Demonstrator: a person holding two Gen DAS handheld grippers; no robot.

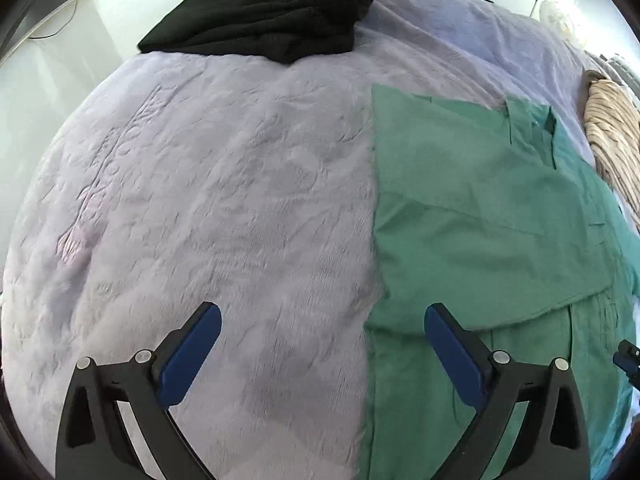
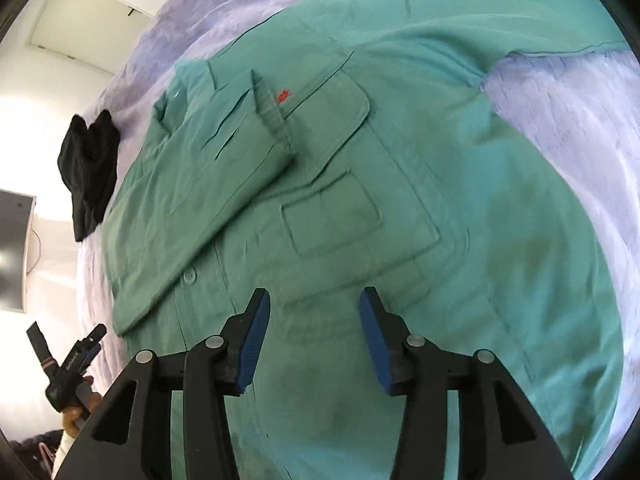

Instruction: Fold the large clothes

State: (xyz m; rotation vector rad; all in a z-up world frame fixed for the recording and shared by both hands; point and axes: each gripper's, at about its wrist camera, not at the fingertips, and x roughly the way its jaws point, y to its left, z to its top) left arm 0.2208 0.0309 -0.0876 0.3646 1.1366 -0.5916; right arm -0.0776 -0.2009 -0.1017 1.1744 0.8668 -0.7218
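Note:
A large green button shirt lies spread on a lilac plush bed cover. One sleeve is folded across its front, cuff near the chest pocket. In the left wrist view the shirt's folded edge fills the right half. My left gripper is open and empty, hovering over the cover at the shirt's edge. My right gripper is open and empty, just above the shirt's lower front. The left gripper also shows in the right wrist view, held in a hand.
A folded black garment lies at the far end of the bed, also in the right wrist view. A woven basket stands beyond the shirt at the right. White walls and a dark screen flank the bed.

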